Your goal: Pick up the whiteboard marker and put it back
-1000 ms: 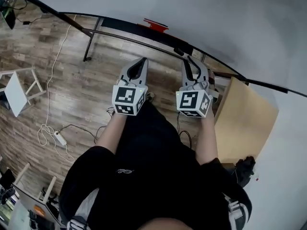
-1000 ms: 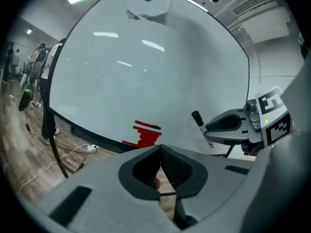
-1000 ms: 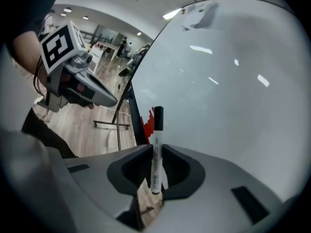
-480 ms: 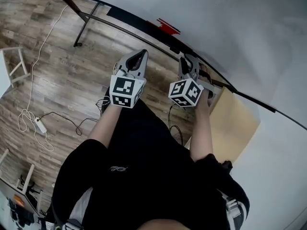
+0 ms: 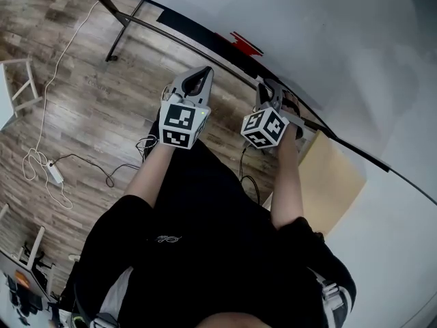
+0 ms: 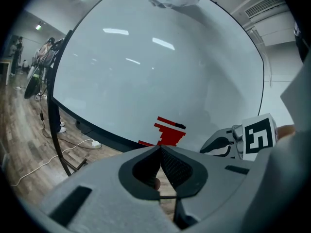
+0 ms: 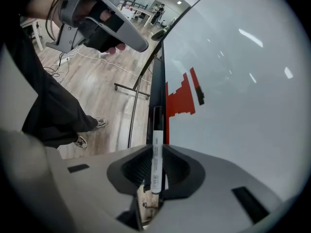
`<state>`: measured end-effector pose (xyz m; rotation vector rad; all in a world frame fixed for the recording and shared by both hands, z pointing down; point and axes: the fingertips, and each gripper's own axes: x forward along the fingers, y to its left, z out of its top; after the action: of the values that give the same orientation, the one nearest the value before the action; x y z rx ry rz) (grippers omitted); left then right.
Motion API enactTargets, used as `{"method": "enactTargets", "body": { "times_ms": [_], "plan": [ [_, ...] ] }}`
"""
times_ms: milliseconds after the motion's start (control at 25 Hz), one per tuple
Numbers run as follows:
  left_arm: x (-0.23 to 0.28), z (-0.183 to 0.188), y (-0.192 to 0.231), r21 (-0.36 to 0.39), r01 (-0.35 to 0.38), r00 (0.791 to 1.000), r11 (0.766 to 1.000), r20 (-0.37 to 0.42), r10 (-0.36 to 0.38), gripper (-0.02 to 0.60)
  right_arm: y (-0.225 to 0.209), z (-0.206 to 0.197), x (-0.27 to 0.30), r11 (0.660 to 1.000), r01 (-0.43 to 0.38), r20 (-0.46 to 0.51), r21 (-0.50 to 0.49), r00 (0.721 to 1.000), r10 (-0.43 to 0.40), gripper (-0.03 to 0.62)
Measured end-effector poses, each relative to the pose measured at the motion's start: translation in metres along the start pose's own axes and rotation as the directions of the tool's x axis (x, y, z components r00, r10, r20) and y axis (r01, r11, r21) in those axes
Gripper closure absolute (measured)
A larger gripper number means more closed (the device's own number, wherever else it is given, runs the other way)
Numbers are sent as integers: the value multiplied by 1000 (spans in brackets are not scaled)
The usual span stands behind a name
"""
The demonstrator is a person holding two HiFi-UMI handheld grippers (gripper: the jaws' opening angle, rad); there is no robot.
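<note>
The whiteboard marker (image 7: 156, 149), white-bodied with a black cap, sticks out forward between my right gripper's (image 7: 155, 171) jaws, which are shut on it. Its cap points at the dark tray rail (image 7: 158, 86) along the whiteboard's (image 7: 243, 81) lower edge, beside a red stepped drawing (image 7: 182, 98). In the head view the right gripper (image 5: 270, 91) tilts down just before that rail (image 5: 205, 43). To its left my left gripper (image 5: 198, 84) hangs with its jaws shut and nothing between them (image 6: 159, 148), facing the board and the red drawing (image 6: 167, 132).
A tan panel (image 5: 331, 183) leans by the board at the right. Cables and a power strip (image 5: 54, 176) lie on the wood floor at the left, near a white stool (image 5: 20, 87). The board's stand leg (image 5: 126, 29) reaches the floor at the upper left.
The right gripper has sunk, tipped further down and rolled, with the marker still in it. The left gripper has drifted a little lower. Both sit closer to the board's rail.
</note>
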<state>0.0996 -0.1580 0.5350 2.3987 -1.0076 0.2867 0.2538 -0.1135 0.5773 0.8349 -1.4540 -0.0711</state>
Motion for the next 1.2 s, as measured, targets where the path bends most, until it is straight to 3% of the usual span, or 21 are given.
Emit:
{"method": "enactTargets", "body": {
  "times_ms": [1200],
  "plan": [
    [9,-2,5,-30,-20,999,999,-28,19,575,14,-14,34,997,-75,-73,-23,995,73,540]
  ]
}}
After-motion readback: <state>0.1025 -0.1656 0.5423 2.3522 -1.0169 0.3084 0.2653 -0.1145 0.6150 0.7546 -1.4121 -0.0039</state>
